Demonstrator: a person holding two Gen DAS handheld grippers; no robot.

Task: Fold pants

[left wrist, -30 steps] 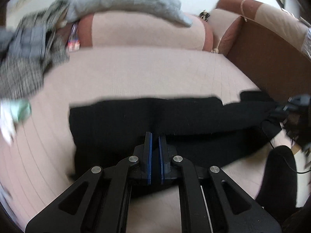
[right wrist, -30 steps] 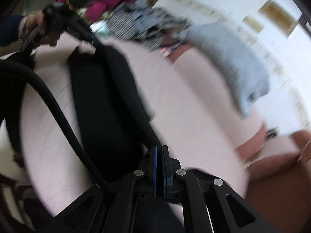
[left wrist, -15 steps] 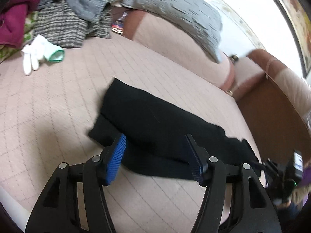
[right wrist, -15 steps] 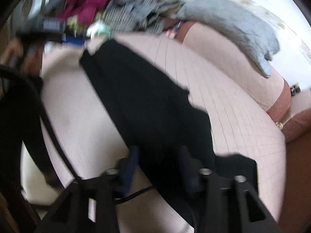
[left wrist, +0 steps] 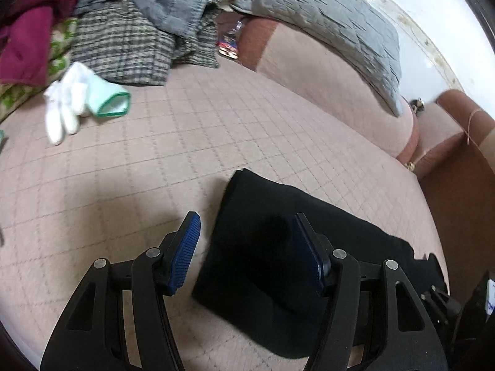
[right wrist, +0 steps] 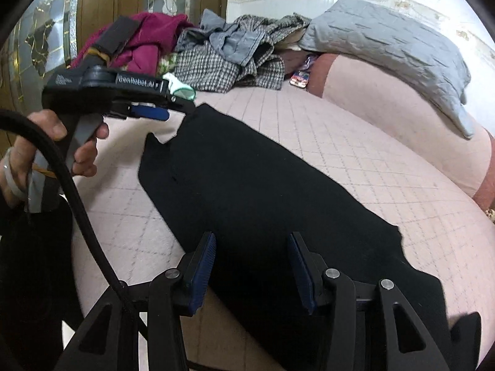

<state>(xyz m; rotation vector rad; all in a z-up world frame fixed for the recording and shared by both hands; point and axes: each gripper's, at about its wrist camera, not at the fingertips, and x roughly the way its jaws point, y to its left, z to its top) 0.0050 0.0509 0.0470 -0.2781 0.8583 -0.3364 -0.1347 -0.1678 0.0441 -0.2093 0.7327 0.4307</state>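
Pants: the black pants (right wrist: 247,185) lie flat in a long band on your pink quilted bed (left wrist: 154,170), running from the far left to the near right in the right wrist view.
Left gripper: your left gripper (left wrist: 246,247) hangs over the near end of the pants; its blue-padded fingers (left wrist: 185,247) stand wide apart, one over bare quilt, the other over black cloth, gripping nothing. They have just been opening.
Right gripper: your right gripper (right wrist: 252,266) sits above the opposite end of the band, fingers (right wrist: 204,266) parted to a middling gap, cloth seen below them but not pinched. These too have just been opening.
Hand: in the right wrist view your left hand (right wrist: 46,148) wraps the other tool's handle at the far left, a black cable (right wrist: 77,204) crossing in front.
Far side: a heap of clothes (left wrist: 130,31), checked, grey and magenta, lies at the far left; a white glove (left wrist: 71,99) rests on the quilt near it.
Pillow: a grey quilted pillow (left wrist: 324,21) lies on the padded headboard at the far right.
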